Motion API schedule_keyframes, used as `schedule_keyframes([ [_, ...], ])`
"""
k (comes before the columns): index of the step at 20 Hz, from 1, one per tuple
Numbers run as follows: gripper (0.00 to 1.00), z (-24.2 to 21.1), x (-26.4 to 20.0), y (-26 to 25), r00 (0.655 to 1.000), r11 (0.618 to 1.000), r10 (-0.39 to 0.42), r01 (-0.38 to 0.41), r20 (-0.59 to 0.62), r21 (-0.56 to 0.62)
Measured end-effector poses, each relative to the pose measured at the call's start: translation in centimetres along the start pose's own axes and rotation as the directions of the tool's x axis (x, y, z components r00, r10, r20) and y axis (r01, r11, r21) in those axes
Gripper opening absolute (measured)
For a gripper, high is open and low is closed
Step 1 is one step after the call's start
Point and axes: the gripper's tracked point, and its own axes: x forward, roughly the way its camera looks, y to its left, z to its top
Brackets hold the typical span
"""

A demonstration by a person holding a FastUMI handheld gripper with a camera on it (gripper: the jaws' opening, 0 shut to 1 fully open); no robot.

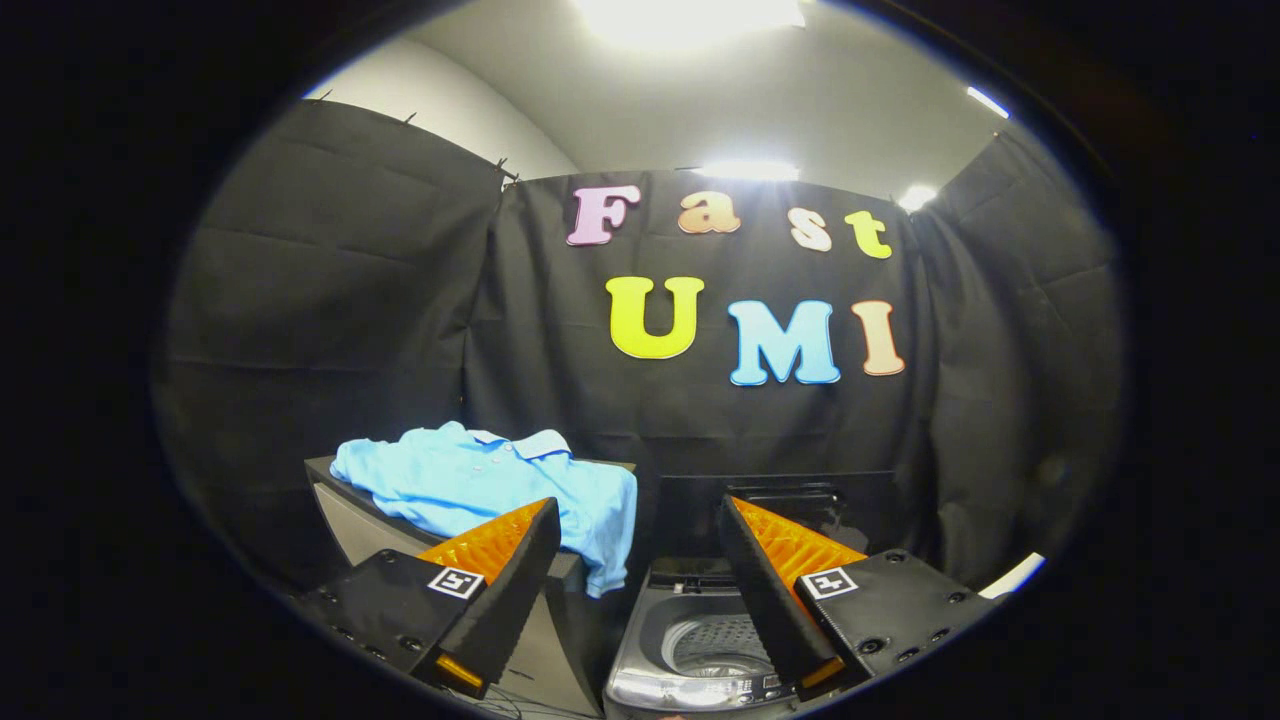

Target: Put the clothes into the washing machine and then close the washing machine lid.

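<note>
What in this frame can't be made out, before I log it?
- Washing machine: the open gripper covers part of its drum in the gripper view; the lid is dark against the booth's cloth, its outline unclear.
- Control panel: markings too small to make out.
- Blue shirt: its lower part is hidden behind one finger.
- Stand under the shirt: mostly covered, kind unclear.

Harsh glare from ceiling lights (690,15) overhead, dim booth below, strong fisheye bending at edges.

Grey cabinet (350,515) against black cloth wall (330,300)
</note>
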Motion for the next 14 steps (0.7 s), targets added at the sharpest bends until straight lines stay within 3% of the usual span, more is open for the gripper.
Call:
schedule_keyframes([
  [14, 0.99, 3.1, 7.7, 9.1, 0.977, 0.981, 0.195, -0.196, -0.083, -0.005],
])
